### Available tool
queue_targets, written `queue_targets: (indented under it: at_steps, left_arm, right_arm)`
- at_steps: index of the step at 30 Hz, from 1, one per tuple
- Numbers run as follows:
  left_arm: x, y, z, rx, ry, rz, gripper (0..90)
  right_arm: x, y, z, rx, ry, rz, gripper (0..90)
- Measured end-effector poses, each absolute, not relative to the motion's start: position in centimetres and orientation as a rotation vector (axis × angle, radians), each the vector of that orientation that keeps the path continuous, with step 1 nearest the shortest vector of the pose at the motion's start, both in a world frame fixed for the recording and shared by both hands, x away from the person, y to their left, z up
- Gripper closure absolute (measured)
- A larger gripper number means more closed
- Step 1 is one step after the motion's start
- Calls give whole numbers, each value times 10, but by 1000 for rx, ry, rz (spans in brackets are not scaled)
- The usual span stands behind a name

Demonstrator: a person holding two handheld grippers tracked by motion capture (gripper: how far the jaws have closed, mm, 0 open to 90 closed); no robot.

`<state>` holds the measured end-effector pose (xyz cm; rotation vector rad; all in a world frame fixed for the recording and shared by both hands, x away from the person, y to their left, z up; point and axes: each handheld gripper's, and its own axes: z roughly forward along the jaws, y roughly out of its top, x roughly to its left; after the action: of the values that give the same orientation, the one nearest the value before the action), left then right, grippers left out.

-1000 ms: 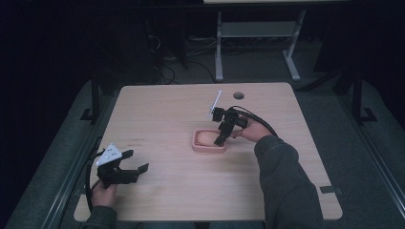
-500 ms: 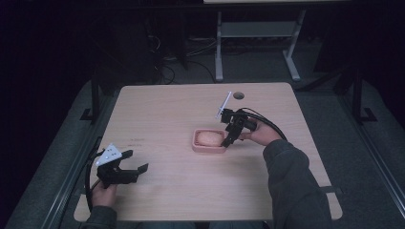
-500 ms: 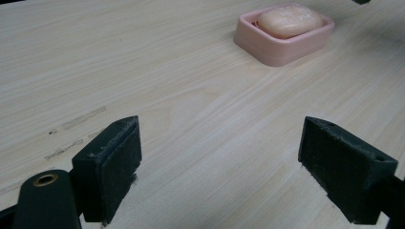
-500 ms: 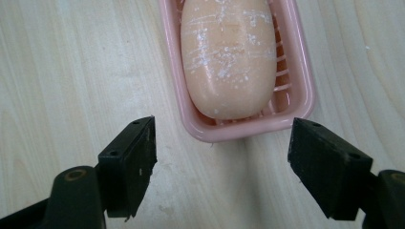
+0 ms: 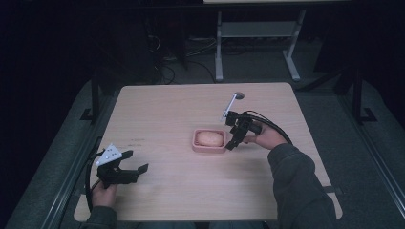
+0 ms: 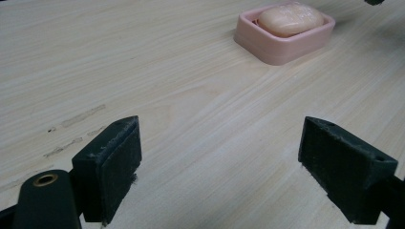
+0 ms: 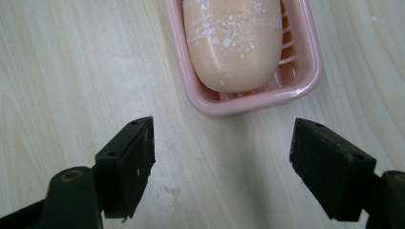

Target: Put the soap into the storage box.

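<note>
We are noting the soap bar (image 7: 232,40) lying in the pink dish (image 5: 208,141) mid-tabletop (image 5: 157,114), the right gripper (image 5: 232,142) hovering wide open and empty just beside the dish, presumably having released, the left gripper (image 5: 135,161) idling open, well apart.

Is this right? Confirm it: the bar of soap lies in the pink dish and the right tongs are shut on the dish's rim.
Not quite. The bar of soap does lie in the pink dish, but the right tongs are open and hold nothing. The right gripper view shows their jaws spread wide over bare table, just short of the dish's near rim and apart from it.
</note>
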<state>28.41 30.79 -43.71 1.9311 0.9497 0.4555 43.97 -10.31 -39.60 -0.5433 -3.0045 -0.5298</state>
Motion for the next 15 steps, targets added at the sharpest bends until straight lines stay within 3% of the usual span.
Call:
queue_targets:
  at_steps: [15]
  left_arm:
    - [284, 307, -438, 1931, 949, 456, 142]
  right_arm:
    - [428, -115, -394, -557, -3007, -554, 231]
